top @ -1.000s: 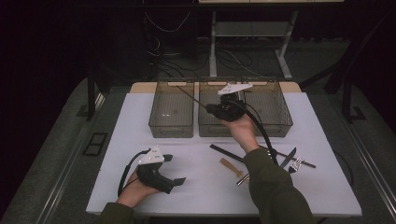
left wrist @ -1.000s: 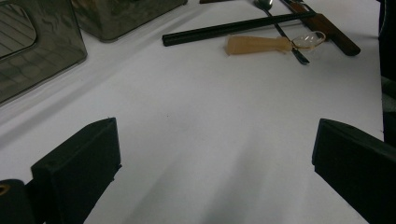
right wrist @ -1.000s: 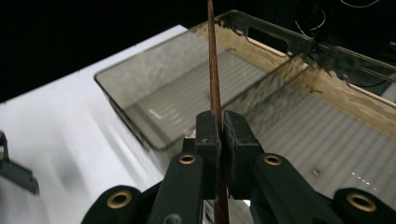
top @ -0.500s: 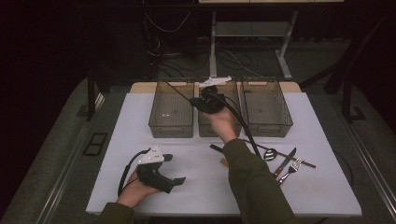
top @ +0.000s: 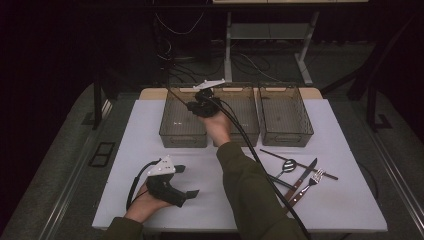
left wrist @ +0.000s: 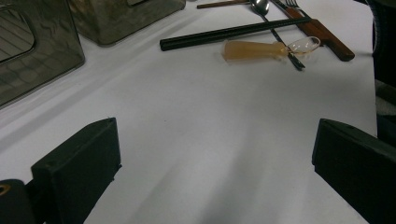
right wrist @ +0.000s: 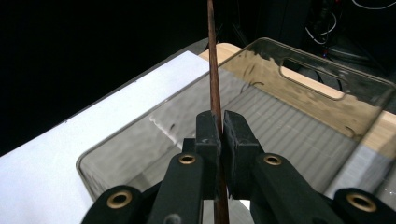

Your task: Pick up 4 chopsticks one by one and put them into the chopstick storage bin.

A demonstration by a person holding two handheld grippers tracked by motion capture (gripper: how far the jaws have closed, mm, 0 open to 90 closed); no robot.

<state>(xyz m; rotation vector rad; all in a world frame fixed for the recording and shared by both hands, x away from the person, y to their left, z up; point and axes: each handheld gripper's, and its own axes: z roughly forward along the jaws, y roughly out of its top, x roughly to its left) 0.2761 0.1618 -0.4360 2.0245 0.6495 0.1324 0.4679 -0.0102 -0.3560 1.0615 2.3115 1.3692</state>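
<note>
- Brown and thin, a chopstick (right wrist: 215, 70) is clamped between the fingers of the right gripper (right wrist: 221, 128); its long end runs straight out past the fingertips and a short end runs back between the fingers.
- The right gripper's fingers (right wrist: 208, 133) are almost fully closed, pressing on the chopstick from both sides.
- Under and ahead of these fingers lies the leftmost of three clear bins (right wrist: 303, 88); the chopstick's far end reaches out over the bin's far rim.
- In the high view the right gripper (top: 196, 106) hangs over the left bin (top: 181, 134), with the middle bin (top: 249, 131) just beside it and the right bin (top: 286, 131) farther off.
- The left gripper (top: 186, 192) sits low at the near part of the white table (top: 350, 200), held in the person's left hand (top: 146, 206).
- Its fingers (left wrist: 77, 170) stand wide apart, with only bare table between them.
- Well ahead of the left fingers lie a black chopstick (left wrist: 233, 33), a utensil with an amber handle (left wrist: 254, 49), a spoon (left wrist: 261, 7) and a knife with a wooden handle (left wrist: 327, 39), all close together.
</note>
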